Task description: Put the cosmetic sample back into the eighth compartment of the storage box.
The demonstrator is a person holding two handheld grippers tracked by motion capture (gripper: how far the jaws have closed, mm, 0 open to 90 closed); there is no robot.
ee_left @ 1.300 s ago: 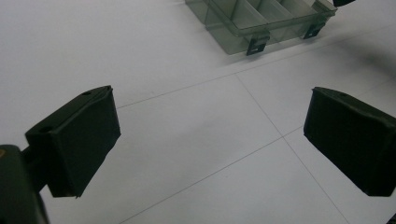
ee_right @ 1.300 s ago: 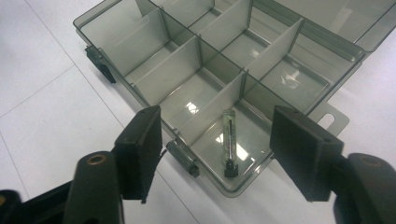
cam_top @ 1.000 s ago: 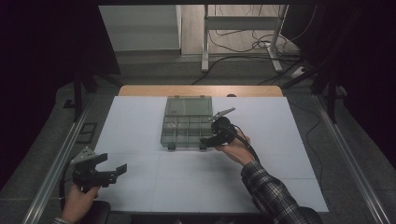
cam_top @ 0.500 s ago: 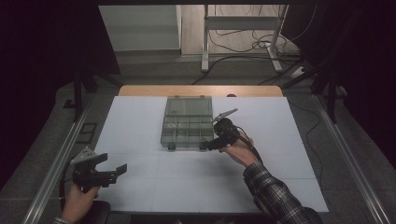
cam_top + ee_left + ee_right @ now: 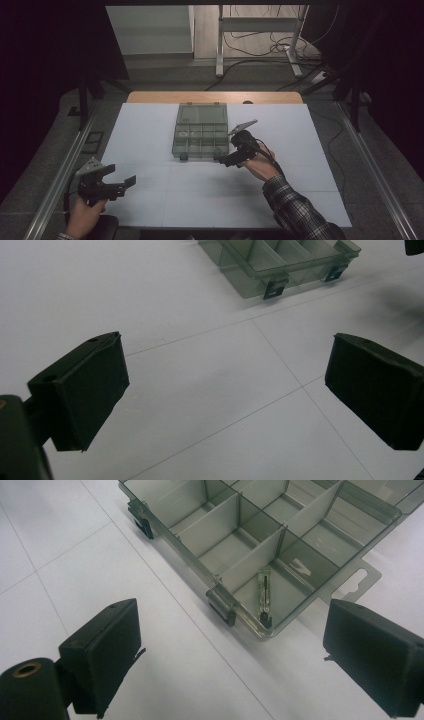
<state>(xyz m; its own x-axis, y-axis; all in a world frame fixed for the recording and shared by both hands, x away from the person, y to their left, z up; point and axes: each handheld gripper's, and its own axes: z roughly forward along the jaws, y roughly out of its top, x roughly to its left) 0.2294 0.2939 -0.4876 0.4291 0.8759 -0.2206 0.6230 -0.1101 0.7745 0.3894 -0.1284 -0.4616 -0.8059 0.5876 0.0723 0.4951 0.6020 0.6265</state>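
Now the right tongs [image 5: 231, 161], jaws apart, hover just beside the organizer box [image 5: 201, 131], at its near corner; left tongs [image 5: 116, 183], also apart, wait well away.

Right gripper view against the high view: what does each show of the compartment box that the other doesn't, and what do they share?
Right gripper view: a thin, dark-tipped item lying in the corner compartment beside a latch, and the hang tab.

High view: the whole compartment box on the white table, the right gripper at its near right corner, the left gripper far off by the near left edge.

Both: a clear box with dividers and two front latches.
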